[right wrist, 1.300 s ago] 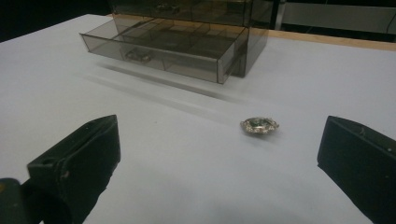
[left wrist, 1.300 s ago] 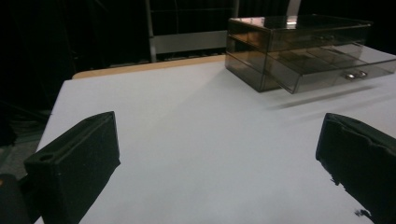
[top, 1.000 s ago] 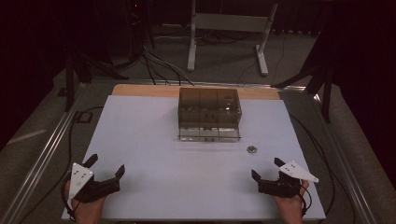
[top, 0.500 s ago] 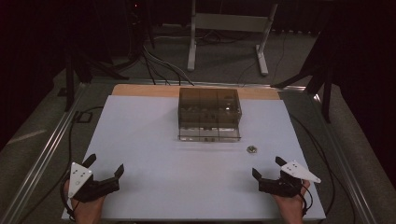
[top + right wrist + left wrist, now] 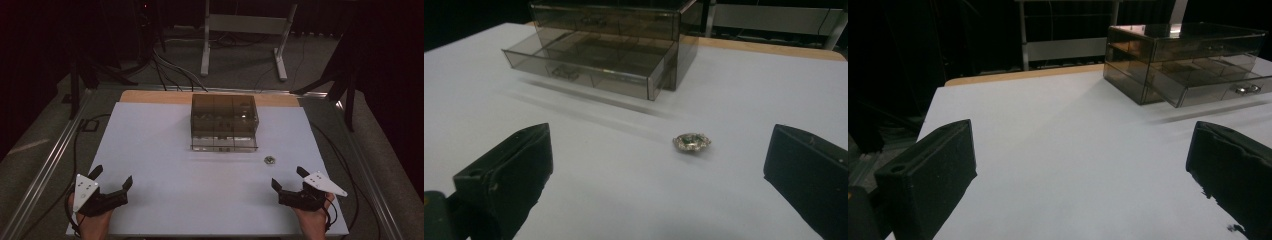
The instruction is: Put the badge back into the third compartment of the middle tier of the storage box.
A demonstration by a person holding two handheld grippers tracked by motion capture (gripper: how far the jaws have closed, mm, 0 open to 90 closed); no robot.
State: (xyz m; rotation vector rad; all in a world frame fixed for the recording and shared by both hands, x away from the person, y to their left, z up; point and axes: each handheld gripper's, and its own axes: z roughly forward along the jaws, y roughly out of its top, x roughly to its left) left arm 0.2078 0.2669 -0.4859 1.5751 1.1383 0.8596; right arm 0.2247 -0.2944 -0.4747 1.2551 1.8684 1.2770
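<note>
Resting at the near left corner of the white tabletop [image 5: 165, 150], the left tool [image 5: 111, 176] has its jaws spread wide and holds nothing; bare surface lies between and ahead of them. Ahead and to its right stands the smoked clear drawer box [image 5: 224, 121], with its bottom drawer [image 5: 589, 67] pulled partly out toward the person.

Between the box and the right tool lies a small metal ornament [image 5: 270, 160], probably a brooch or ring; detail is too fine to tell. It sits flat on the tabletop, just ahead of the right tool [image 5: 288, 177] and slightly to that tool's left in the high view, apart from the drawer front. In the right gripper view the ornament [image 5: 691, 141] lies ahead of the jaws and roughly midway between them.

The right tool is likewise spread wide and empty.

Handling judgement: the ornament is likely light, rigid and smooth, so it may skid or flip under one-sided contact. Take hold across its narrow width, jaws low to the surface, closing evenly on both edges.
</note>
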